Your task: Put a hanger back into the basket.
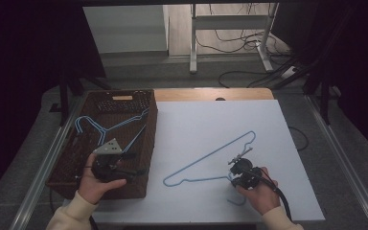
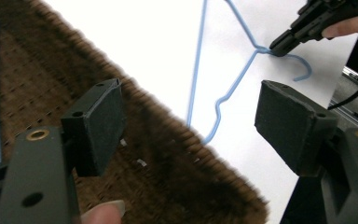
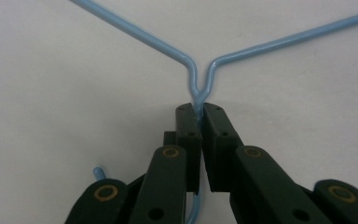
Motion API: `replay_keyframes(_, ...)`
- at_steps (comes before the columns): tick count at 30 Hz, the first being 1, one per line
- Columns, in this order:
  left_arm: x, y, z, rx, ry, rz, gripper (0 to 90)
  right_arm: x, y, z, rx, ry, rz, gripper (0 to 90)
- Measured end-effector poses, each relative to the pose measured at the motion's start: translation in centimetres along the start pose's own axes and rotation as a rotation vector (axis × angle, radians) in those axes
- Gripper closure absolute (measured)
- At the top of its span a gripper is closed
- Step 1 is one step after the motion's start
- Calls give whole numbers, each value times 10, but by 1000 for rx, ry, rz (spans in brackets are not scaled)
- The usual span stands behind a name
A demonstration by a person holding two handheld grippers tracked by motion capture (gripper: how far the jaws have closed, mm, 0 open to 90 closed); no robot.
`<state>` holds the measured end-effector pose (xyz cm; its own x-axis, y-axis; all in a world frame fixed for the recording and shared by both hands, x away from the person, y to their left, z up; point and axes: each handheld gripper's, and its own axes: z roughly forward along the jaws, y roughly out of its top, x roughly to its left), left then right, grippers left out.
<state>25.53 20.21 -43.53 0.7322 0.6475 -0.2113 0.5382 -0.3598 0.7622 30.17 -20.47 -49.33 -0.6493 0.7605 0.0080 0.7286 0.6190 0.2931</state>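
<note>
High view, hanger: the blue hanger (image 1: 210, 158) lies flat on the white table (image 1: 191, 129), well right of the basket (image 1: 124, 143); its hook end points toward the person
High view, right gripper: the right gripper (image 1: 235, 168) sits at the hanger's neck, near the table's front edge; the right hand (image 1: 261, 194) holds it low over the table
High view, left gripper: the left gripper (image 1: 124, 165) hovers over the basket's front part, held by the left hand (image 1: 96, 184); more blue hangers (image 1: 96, 127) lie inside the basket
Left gripper view, jaws: the two pads stand wide apart with nothing between them; below them the basket rim (image 2: 177, 154) meets the table (image 2: 144, 42); farther off the right gripper (image 2: 279, 46) pinches the hanger (image 2: 200, 70) where neck meets hook
Right gripper view, grip: the jaws are closed onto the hanger's neck (image 3: 198, 105), just below the point where the two shoulder wires part; the hook (image 3: 98, 172) curls out behind the jaws at lower left
Step, judged: lifting the hanger to carry it to the basket
How to do it well: keep the pinch firm, as thin wire can swivel in the pads; raise the neck first so the far bar trails up off the table; clear the basket rim before lowering; bring the free left gripper to a shoulder if the hanger swings
</note>
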Motion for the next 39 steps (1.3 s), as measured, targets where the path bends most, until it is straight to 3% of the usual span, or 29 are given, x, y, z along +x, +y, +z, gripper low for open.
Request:
replay_keyframes(4,-17,11,10,11,-27,46,245,-3,0,-8,-13,11,2,861)
replay_keyframes(10,-43,27,40,72,-76,108,244,-4,2,-21,-52,24,1,862)
replay_keyframes(16,-63,39,78,151,-131,130,243,-4,4,-24,-56,27,-5,862)
replay_keyframes(19,-67,44,97,192,-144,127,243,-4,4,-25,-57,28,-6,862)
replay_keyframes(21,-69,46,109,214,-150,94,245,-4,4,-25,-58,28,-8,862)
replay_keyframes(29,-74,48,149,261,-159,96,277,-4,4,-27,-60,29,-12,862)
replay_keyframes(35,-75,43,190,318,-198,101,377,-3,4,-28,-68,31,-20,862)
replay_keyframes(39,-73,40,205,332,-198,96,466,-2,4,-30,-68,35,-26,862)
